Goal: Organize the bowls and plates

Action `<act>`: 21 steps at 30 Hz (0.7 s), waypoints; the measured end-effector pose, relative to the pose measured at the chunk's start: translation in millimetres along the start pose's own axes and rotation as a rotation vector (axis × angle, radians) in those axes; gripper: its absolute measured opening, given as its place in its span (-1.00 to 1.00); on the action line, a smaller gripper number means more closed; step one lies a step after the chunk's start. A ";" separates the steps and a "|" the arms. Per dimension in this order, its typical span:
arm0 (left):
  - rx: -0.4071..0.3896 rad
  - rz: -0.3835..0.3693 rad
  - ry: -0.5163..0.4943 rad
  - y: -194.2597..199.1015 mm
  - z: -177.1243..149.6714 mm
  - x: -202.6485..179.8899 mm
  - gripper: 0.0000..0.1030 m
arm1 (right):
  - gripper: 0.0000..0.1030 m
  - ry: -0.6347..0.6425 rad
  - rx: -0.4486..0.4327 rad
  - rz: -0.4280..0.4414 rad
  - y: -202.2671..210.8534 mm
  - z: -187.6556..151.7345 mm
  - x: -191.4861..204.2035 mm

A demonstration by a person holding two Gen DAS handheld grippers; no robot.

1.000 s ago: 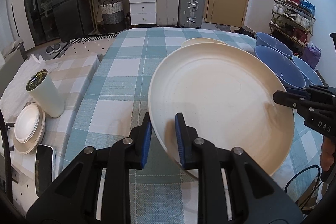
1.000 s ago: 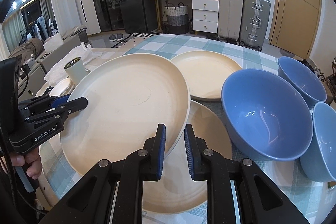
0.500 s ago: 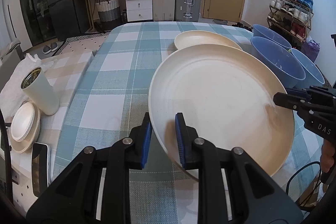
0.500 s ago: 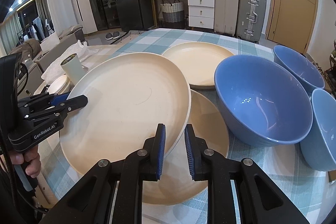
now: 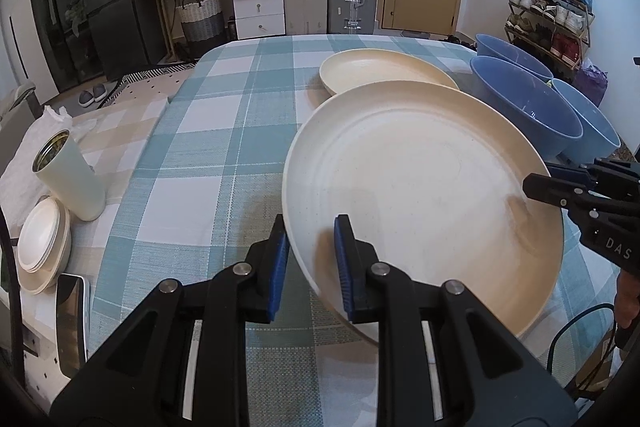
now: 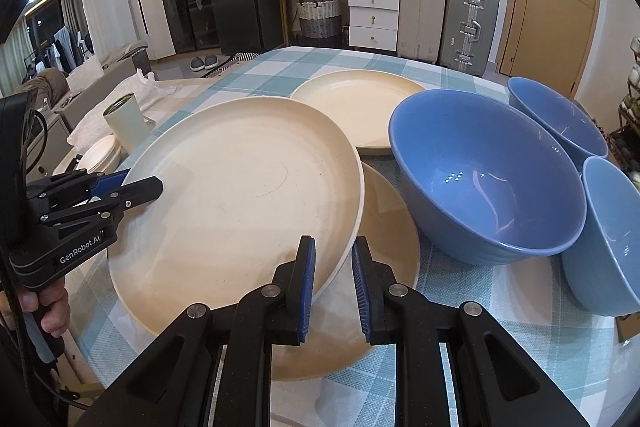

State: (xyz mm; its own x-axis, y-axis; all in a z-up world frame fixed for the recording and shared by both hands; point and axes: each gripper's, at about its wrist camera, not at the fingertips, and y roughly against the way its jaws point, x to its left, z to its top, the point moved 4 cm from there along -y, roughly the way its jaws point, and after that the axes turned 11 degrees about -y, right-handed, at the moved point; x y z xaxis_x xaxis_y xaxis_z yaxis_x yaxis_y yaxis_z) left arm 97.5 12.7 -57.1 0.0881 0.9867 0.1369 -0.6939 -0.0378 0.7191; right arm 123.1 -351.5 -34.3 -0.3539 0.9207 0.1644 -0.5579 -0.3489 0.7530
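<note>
A large cream plate [image 5: 420,187] [image 6: 240,195] hangs tilted over the checked table, gripped at opposite rims. My left gripper [image 5: 311,223] [image 6: 136,183] is shut on its left rim. My right gripper [image 6: 334,243] [image 5: 536,183] is shut on its right rim. Under it a second cream plate [image 6: 392,219] lies flat, partly covered. A third cream plate [image 5: 384,71] [image 6: 360,103] sits farther back. To the right stand three blue bowls: a big one [image 6: 488,179] [image 5: 524,107], one behind it [image 6: 560,119], and one at the edge [image 6: 612,227].
On the lower surface to the left stand a pale cup [image 5: 68,179], a stack of small white dishes [image 5: 40,247] and a phone [image 5: 72,323]. The checked tablecloth [image 5: 224,147] stretches bare on the left half. A cable [image 5: 580,339] hangs by the table's right front.
The held plate has sunk a little toward the table, so more of the far plate shows behind it in the left wrist view. Both grips are unchanged.
</note>
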 end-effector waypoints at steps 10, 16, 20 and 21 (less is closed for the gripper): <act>0.000 -0.016 -0.013 -6.1 0.3 -9.5 -0.64 | -0.62 -0.017 0.001 -0.011 2.7 -4.4 -7.8; 0.003 -0.018 -0.029 -10.8 0.3 -18.5 -0.63 | -0.62 -0.026 0.001 -0.025 2.3 -4.8 -12.9; 0.005 -0.020 -0.039 -13.8 0.2 -23.3 -0.63 | -0.62 -0.030 -0.001 -0.031 1.9 -5.5 -14.3; 0.004 -0.019 -0.042 -14.2 0.0 -24.7 -0.63 | -0.62 -0.031 -0.001 -0.032 2.3 -6.2 -14.9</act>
State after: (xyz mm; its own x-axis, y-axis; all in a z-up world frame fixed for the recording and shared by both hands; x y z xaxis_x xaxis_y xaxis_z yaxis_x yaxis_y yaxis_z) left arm 105.2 -11.1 -70.7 0.1309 0.9798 0.1513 -0.6886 -0.0200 0.7248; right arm 122.4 -367.1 -39.0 -0.3124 0.9364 0.1599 -0.5693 -0.3193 0.7576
